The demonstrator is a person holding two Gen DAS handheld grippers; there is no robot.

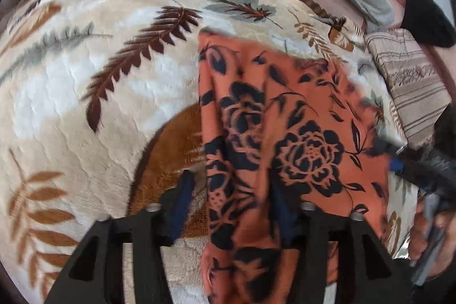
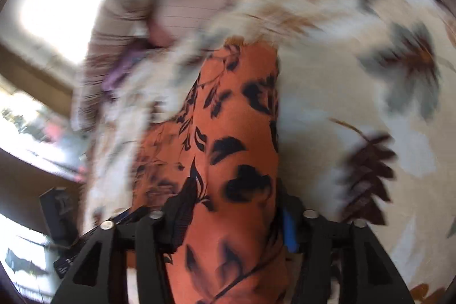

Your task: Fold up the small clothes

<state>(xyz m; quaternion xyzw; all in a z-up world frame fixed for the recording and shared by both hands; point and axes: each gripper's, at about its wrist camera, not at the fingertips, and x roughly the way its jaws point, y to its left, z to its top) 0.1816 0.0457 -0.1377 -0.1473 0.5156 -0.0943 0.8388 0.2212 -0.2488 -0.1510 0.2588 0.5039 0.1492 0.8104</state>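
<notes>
We have the orange cloth (image 1: 285, 110) with its black flower print hanging between our two hands, its far end trailing onto the blanket (image 1: 85, 93) that covers the bed. It is a thin, limp piece: it drapes in long folds, bunches where it is pinched, and we judge it very light and a little slick, so it will slide and sag rather than hold any crease by itself.

In the left wrist view the cloth runs down between the fingers of the left tongs (image 1: 232, 198), which stand at a middling width. The cloth lies against the right finger, while the left finger stands clear of it with blanket showing in the gap, so we cannot tell whether the pads truly press on it.

In the right wrist view the cloth (image 2: 228, 150) fills the whole gap of the right tongs (image 2: 228, 218), also at a middling width. The picture is blurred, and again we cannot say for sure whether the grip is firm.

The best hold, as we see it, is at the two corners of one edge, taken close to the hem so the fabric stays spread and flat between the hands.

Further out, the other hand and its tool (image 1: 427, 178) show at the right of the left view, and a striped pillow (image 1: 410, 81) lies at the blanket's edge.
</notes>
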